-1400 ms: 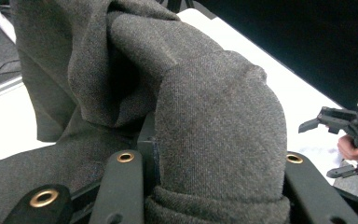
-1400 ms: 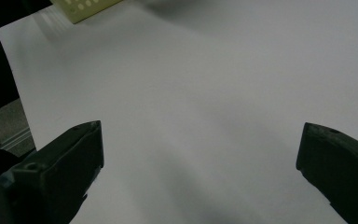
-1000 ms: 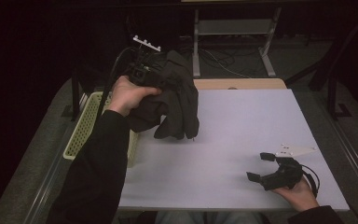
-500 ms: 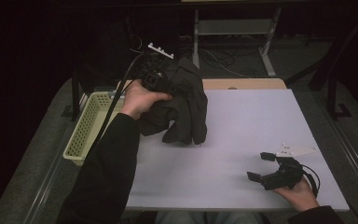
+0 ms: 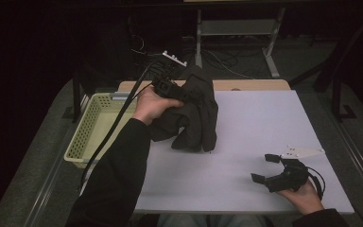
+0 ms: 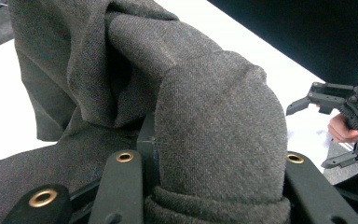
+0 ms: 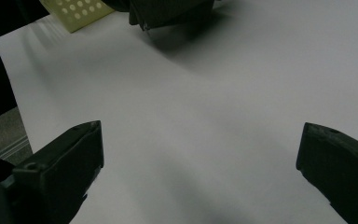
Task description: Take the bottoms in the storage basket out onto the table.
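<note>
A: What is clamped by the left gripper (image 5: pixel 170 90)?
B: The dark cloth (image 5: pixel 196 113), held right of the basket (image 5: pixel 92 127).
A: And the right gripper (image 5: pixel 268 168)?
B: Jaws spread wide, nothing held, far right of the basket.

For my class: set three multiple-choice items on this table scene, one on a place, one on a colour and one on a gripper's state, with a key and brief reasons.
1. Where does the basket stand?
A. at the table's left edge
B. at the table's right edge
C. in the middle of the table

2. What colour is the cloth that the left gripper holds?
A. white
B. dark grey
C. yellow

3. How does the right gripper stand?
A. shut on the cloth
B. shut on the basket
C. open, holding nothing

Key: 1 A, the high view shows it beside the left forearm. 2 B, the left gripper view shows dark grey weave. 3 C, the right gripper view shows its jaws wide apart over the bare table.
</note>
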